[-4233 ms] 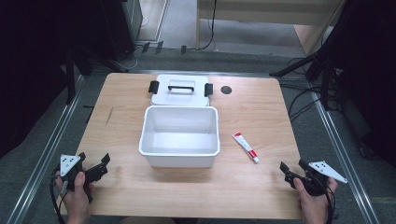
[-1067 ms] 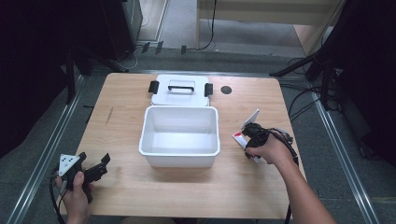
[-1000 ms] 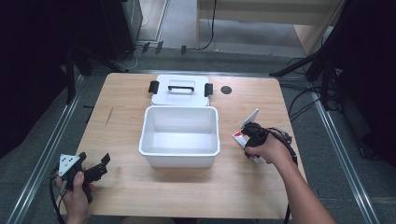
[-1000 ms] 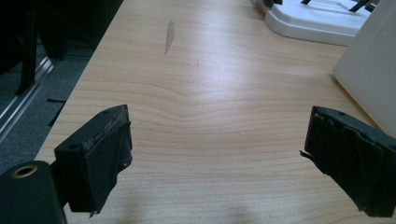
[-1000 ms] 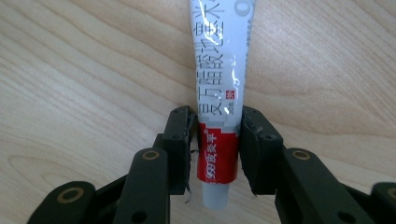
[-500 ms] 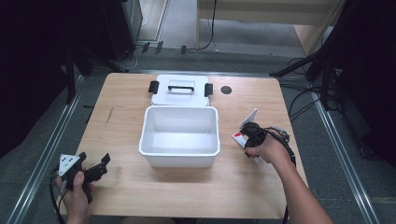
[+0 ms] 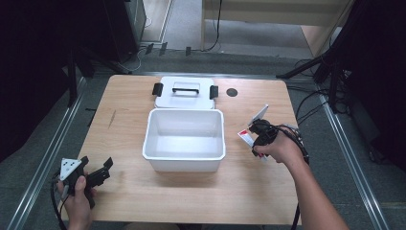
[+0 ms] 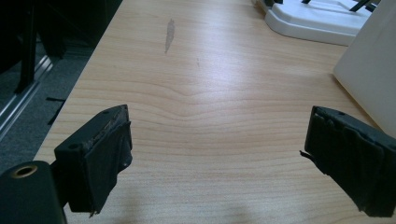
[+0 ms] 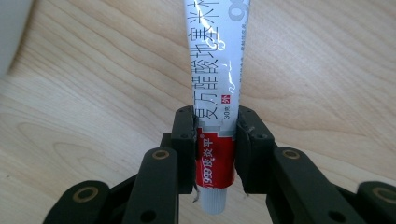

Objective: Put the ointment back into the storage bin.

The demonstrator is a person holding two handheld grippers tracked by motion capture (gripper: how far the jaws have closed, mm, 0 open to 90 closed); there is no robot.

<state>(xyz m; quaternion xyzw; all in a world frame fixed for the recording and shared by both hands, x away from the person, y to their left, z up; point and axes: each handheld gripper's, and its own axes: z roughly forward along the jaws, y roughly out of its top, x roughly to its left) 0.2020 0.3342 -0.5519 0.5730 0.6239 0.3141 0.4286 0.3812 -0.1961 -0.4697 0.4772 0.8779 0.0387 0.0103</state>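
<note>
On the right side of the wooden table (image 7: 143, 191), your right gripper (image 7: 256, 139) clamps a small ointment tube (image 9: 215, 116), which lies just beside the right wall of the white plastic box (image 7: 185, 160). Seen along the right gripper's jaws, the tube runs straight away from you: its red band and white cap sit between the two black pads, and its white body with dark printed characters stretches onward over the wood. Both pads press against the tube's sides; the jaws have just been closing on it.

Your left gripper (image 7: 91, 175) rests near the front left corner of the table, well apart from the box. Its jaws stand wide, with bare wood between them.

Behind the open box lies its white lid (image 7: 184, 93), flat on the table, with a black handle and black clips at each end.
</note>
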